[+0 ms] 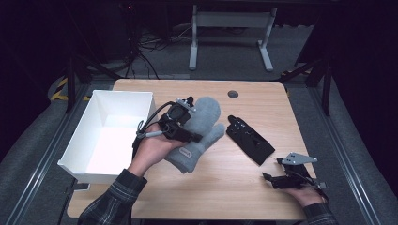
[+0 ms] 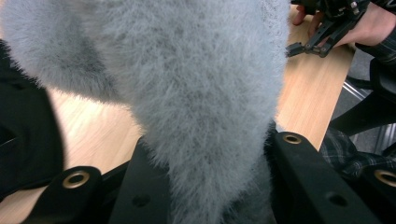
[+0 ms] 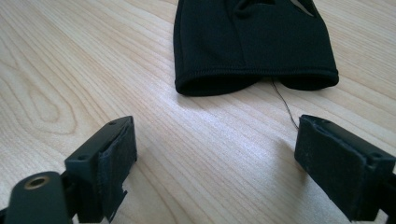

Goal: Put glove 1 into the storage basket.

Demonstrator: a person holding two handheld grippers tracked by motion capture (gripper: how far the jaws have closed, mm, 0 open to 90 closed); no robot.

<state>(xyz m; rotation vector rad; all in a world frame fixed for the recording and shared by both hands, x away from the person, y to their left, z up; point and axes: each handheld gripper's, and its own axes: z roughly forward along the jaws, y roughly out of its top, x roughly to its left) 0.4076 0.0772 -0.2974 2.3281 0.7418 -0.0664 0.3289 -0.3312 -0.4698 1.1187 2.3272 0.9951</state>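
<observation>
A light wooden table (image 1: 220,183) carries everything here. On its left side sits an open white bin (image 1: 105,136), overhanging the near left edge. Just right of the bin lies a fuzzy grey mitten (image 1: 199,131), cuff toward the person, thumb pointing right. The left gripper (image 1: 180,126), held in the person's left hand (image 1: 150,147), sits on top of it — in the left gripper view its jaws stand on both sides of the grey fleece, pinching the mitten. Near the mitten's right, apart from it, a black glove (image 1: 248,139) lies flat on the wood. The right gripper (image 1: 277,178) rests low at the near right edge, jaws spread wide and empty, aimed at the glove's cuff — a loose thread (image 3: 285,105) trails from that hem.
</observation>
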